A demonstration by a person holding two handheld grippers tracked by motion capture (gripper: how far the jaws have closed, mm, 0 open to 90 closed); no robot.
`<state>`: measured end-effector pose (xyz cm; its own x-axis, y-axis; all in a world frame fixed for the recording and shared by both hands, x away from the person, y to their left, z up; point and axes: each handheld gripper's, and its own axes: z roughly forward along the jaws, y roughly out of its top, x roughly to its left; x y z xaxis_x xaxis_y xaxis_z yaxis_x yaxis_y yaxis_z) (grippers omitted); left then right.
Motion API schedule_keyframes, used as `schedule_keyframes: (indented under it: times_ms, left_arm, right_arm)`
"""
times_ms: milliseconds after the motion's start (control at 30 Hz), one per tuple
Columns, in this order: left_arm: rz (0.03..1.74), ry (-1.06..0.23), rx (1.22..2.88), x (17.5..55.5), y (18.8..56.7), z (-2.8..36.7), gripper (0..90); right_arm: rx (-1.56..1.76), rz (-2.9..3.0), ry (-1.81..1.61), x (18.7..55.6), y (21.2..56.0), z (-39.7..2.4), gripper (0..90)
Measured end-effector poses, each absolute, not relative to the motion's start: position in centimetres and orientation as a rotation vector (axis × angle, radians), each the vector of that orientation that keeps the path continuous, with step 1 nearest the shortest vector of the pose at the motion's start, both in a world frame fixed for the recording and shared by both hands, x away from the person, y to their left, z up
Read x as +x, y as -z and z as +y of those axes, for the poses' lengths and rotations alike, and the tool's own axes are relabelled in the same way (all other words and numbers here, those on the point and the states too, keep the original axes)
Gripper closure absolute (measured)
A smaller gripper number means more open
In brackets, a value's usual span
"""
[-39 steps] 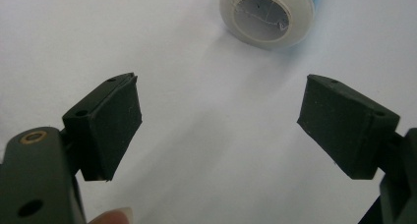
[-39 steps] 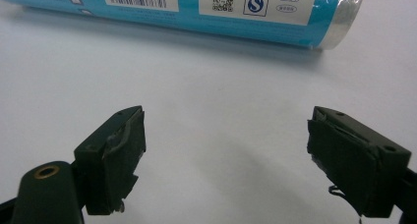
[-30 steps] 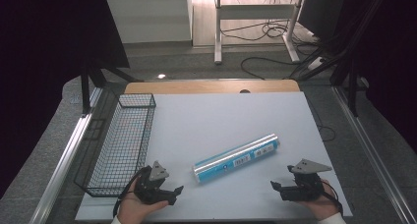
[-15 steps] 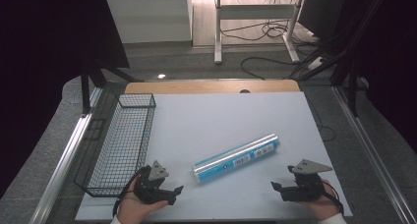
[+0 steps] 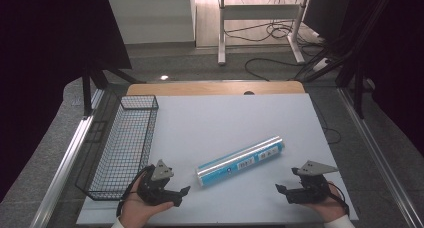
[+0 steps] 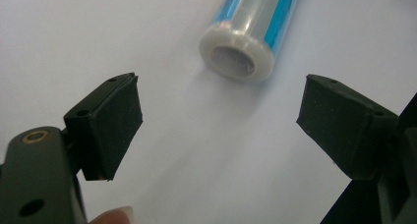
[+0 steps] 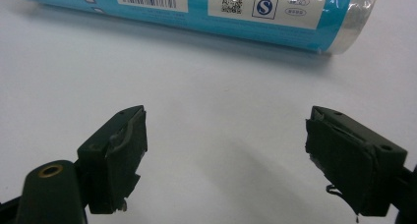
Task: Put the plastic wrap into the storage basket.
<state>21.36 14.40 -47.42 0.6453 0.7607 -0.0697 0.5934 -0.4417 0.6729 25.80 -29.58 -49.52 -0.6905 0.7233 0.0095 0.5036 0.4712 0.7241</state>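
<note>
A blue and clear roll of wrap [image 5: 241,161] lies slantwise on the white table top [image 5: 230,118], its near end toward the left. My left gripper [image 5: 183,192] rests open at the front left, a short way from the roll's open end [image 6: 236,58]; its jaws [image 6: 219,130] hold nothing. My right gripper [image 5: 280,189] sits open at the front right, pointing left toward the roll's labelled side [image 7: 196,8]. Its jaws [image 7: 226,157] are wide apart and empty.
A black wire basket [image 5: 122,145] stands along the table's left edge, just behind my left hand. A wooden strip [image 5: 215,88] borders the far edge. Beyond it are a desk frame [image 5: 260,18] and cables [image 5: 280,63] on the floor.
</note>
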Motion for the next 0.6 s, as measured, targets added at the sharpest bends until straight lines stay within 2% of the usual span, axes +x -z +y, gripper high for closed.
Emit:
schedule_keyframes:
  times_ms: [600]
  left_arm:
    - [0.972,-0.209,2.173,26.0,44.5,10.8,19.0]
  right_arm:
    - [1.059,2.415,-1.028,26.4,49.4,-29.8,16.5]
